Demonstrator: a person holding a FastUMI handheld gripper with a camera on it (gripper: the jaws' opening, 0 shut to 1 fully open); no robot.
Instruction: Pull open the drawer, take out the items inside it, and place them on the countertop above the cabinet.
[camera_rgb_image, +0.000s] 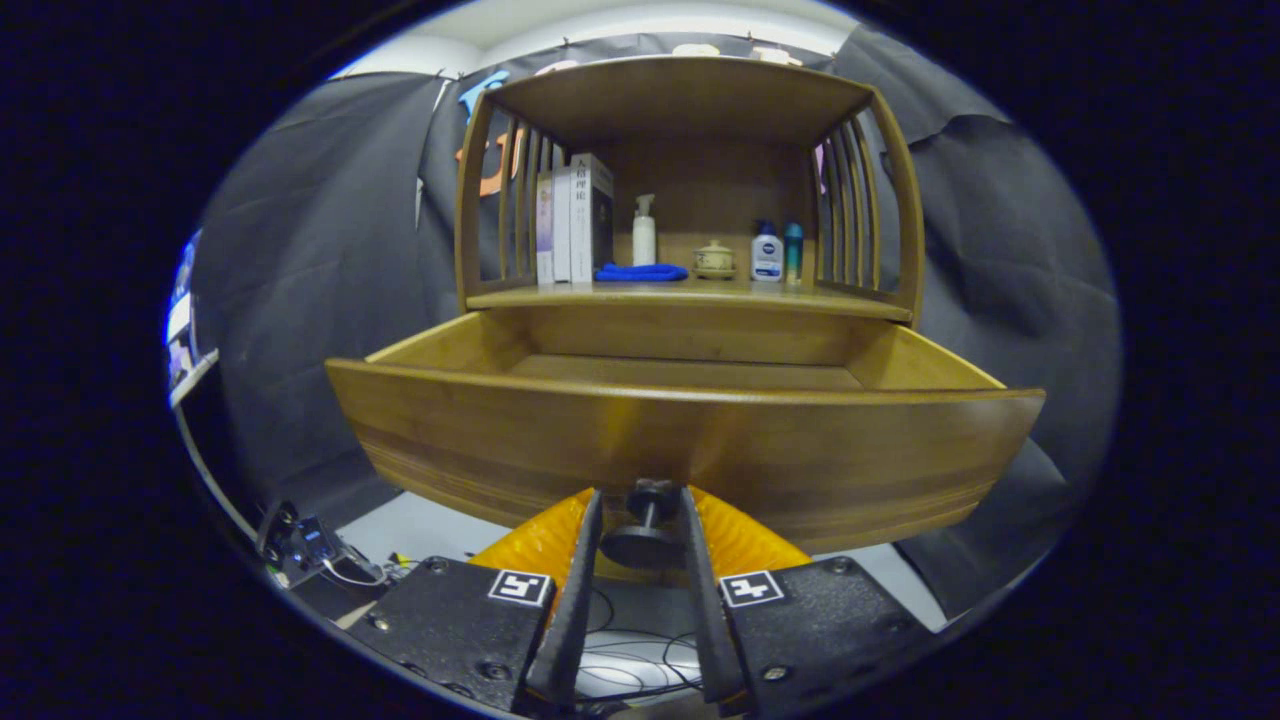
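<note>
Both fingers of the claw (642, 505) seemingly pinch the knob (645, 525) of the pulled-out drawer (686, 440).

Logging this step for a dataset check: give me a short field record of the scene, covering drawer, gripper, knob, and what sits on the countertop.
drawer: pulled open; visible part of its floor bare
knob: dark, on the drawer front, between the fingers
gripper: fingers on either side of the knob, seemingly gripping it
countertop: holds books, blue cloth, pump bottle, small lidded pot, two bottles
</note>
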